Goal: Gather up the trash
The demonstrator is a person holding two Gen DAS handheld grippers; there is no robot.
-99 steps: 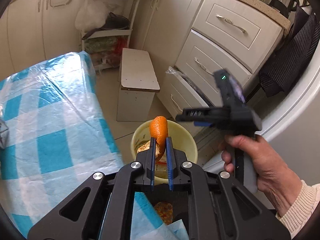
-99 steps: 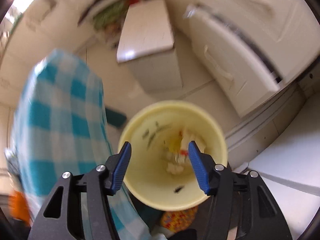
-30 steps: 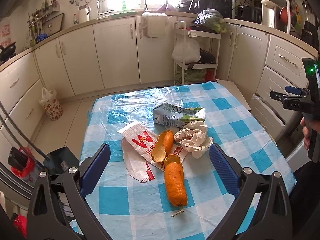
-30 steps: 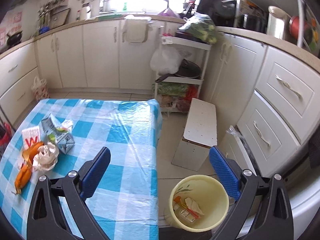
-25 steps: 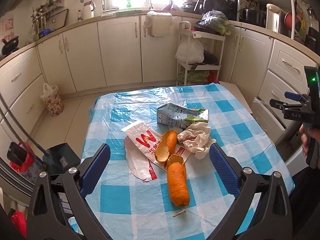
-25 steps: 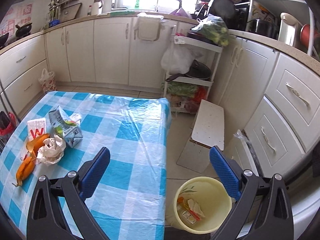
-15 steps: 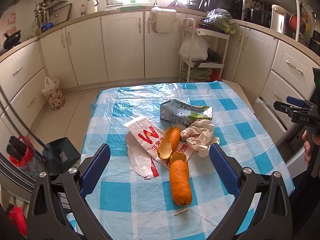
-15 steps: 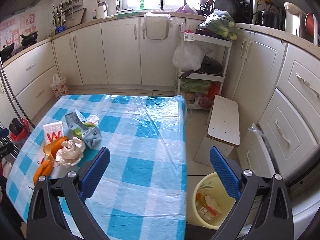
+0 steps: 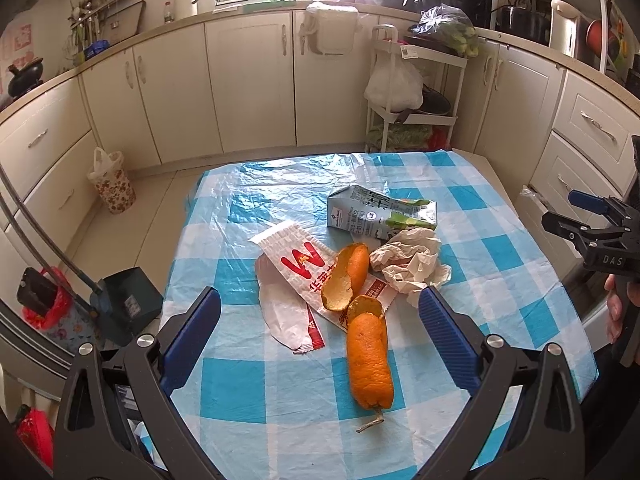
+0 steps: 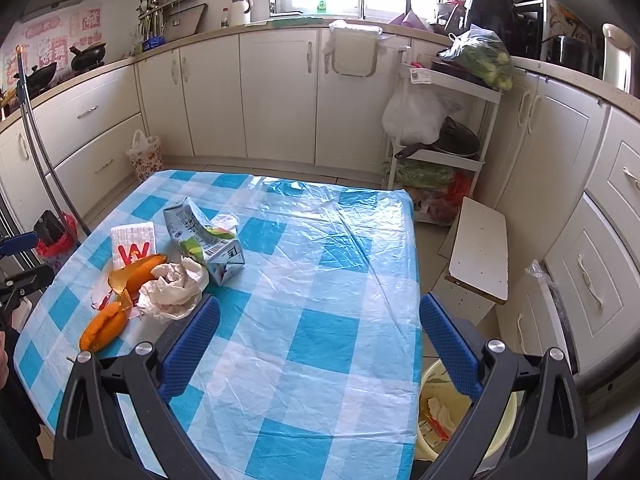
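Observation:
Trash lies on the blue-checked table [image 9: 280, 408]: a long orange peel [image 9: 369, 364], a curled orange peel [image 9: 347, 273], a white wrapper with a red W [image 9: 298, 258], crumpled paper [image 9: 412, 265] and a flattened milk carton [image 9: 378, 216]. My left gripper [image 9: 320, 338] is open and empty above the near table edge, the long peel between its jaws. My right gripper [image 10: 320, 340] is open and empty over the table's right part; the trash pile [image 10: 168, 280] lies to its left. The yellow bin [image 10: 436, 412] with trash stands on the floor at the table's right corner.
White cabinets [image 9: 248, 88] ring the room. A wire rack [image 10: 436, 148] and a low white stool [image 10: 478, 256] stand right of the table. A dustpan [image 9: 128, 304] and a flowered bag [image 9: 114, 186] are on the floor to the left. The right gripper shows in the left wrist view [image 9: 592, 232].
The left gripper has dropped the orange peel into the bin and opened. Both grippers have swung back toward the table, and the views have drifted slightly closer to the trash pile.

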